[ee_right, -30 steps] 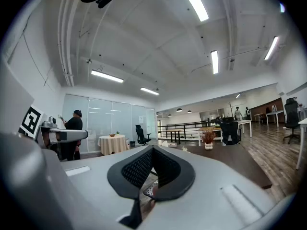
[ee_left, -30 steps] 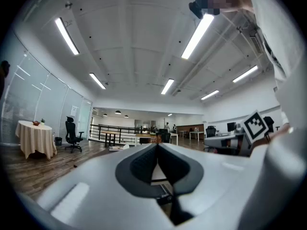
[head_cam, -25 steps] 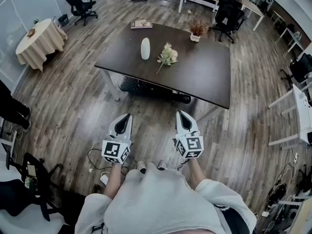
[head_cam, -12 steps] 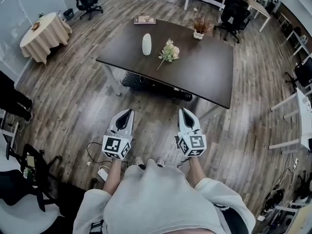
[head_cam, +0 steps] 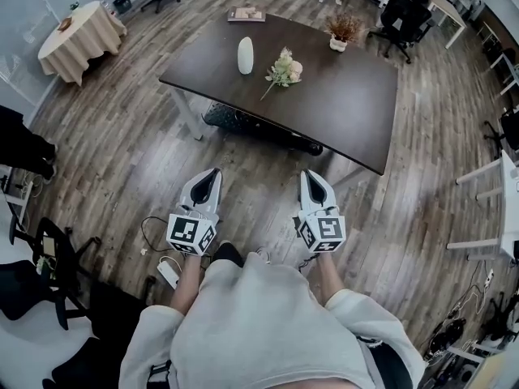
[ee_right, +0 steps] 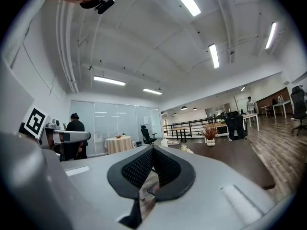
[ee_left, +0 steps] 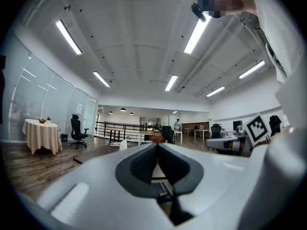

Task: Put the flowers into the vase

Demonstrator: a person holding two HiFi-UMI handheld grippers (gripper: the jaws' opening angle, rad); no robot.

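Head view, starting at the flowers [head_cam: 284, 70]: lying flat on the dark table [head_cam: 349, 116], just right of the white vase [head_cam: 245, 55] and apart from it, stem end toward the near edge. No flowers in the vase yet, nothing gripped; by the look of it, the whole task left to do: approach, pick up by the stem, stand in the vase. Left gripper [head_cam: 212, 173] and right gripper [head_cam: 309, 175] both closed tight and empty, held level over the wood floor, well short of the table. Farther out, a potted plant [head_cam: 344, 31] and a book [head_cam: 246, 14] at the table's far edge, neither in the way. Cables [head_cam: 158, 250] on the floor beside the feet, a possible snag.
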